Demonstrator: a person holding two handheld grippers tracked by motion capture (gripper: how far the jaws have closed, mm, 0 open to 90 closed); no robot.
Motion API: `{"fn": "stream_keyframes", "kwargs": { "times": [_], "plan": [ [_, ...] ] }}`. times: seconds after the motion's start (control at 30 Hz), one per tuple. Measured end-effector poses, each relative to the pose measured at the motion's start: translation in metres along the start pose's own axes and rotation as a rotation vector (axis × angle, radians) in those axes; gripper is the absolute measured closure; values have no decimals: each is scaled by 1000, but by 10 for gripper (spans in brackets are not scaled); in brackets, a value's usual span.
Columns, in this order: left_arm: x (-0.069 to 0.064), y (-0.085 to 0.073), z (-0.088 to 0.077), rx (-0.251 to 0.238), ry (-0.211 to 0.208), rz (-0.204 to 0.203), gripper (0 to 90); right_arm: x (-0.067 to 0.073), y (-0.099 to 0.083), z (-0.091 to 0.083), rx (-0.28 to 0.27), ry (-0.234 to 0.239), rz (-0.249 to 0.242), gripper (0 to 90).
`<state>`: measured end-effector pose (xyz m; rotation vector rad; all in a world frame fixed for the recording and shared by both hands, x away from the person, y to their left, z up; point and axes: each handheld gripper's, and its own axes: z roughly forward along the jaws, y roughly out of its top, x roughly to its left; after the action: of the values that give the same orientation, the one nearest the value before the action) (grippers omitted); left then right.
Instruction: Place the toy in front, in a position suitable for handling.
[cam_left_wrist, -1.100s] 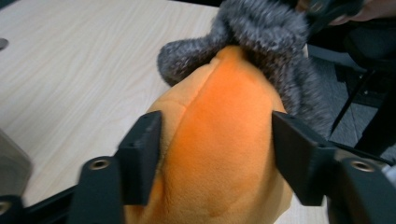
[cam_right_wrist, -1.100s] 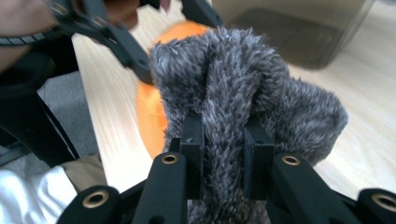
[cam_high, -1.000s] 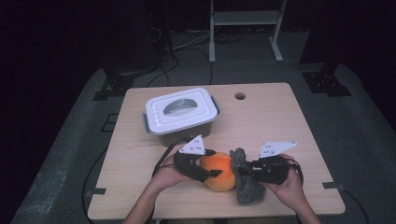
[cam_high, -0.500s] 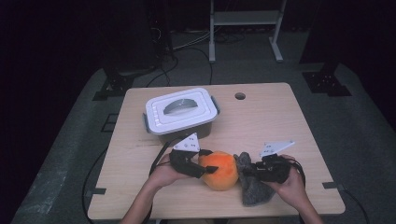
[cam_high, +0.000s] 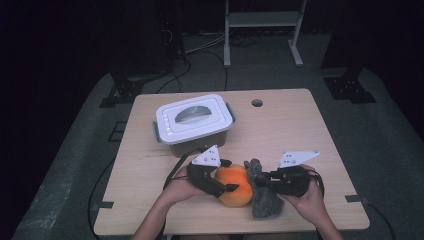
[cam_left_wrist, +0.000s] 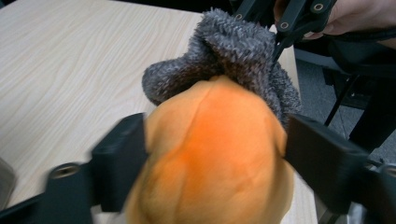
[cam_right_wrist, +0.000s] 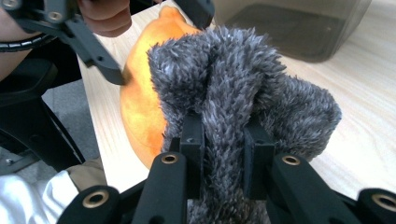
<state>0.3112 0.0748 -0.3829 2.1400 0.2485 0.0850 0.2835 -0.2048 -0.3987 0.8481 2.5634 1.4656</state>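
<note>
The table (cam_high: 300, 130) is pale wood with a small round hole near its far edge. All places below are taken from the box (cam_high: 194, 125), a grey tub with a white clip-on lid that stands on the far left part of the table.

The orange plush (cam_high: 235, 185) lies on the table nearer to the person than the box and a little to its right, close to the near edge. The grey sock (cam_high: 264, 197) sits on the plush's side away from the box, touching it, its fuzzy cuff bunched up against the orange fabric.

The left gripper (cam_high: 226, 175) is just in front of the box, held by the left hand (cam_high: 176, 189). Its jaws sit on either side of the plush and have just been opening; in the left gripper view (cam_left_wrist: 215, 154) the plush fills the gap and both jaws lie against its flanks.

The right gripper (cam_high: 260, 181) is farther right of the box, beyond the plush, in the right hand (cam_high: 310, 197). In the right gripper view (cam_right_wrist: 223, 154) its jaws are clamped tight on a fold of the sock.
</note>
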Motion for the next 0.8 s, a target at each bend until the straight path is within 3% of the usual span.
{"fn": "stream_keyframes", "kwargs": {
  "times": [0.1,0.27,0.43,0.67,0.8],
  "plan": [
    [6,-5,-1,15,-5,-12,109,-3,-2,-1,3,-4,4,735],
    [17,-17,2,18,-64,-71,105,-7,-7,3,25,12,23,735],
    [20,-23,5,10,-100,-92,105,-10,-11,5,47,24,36,734],
    [16,-23,1,-13,-82,-27,348,-17,-18,4,78,31,60,735],
    [14,-19,-7,-22,-55,0,391,-19,-16,-1,73,9,59,738]
  ]
}}
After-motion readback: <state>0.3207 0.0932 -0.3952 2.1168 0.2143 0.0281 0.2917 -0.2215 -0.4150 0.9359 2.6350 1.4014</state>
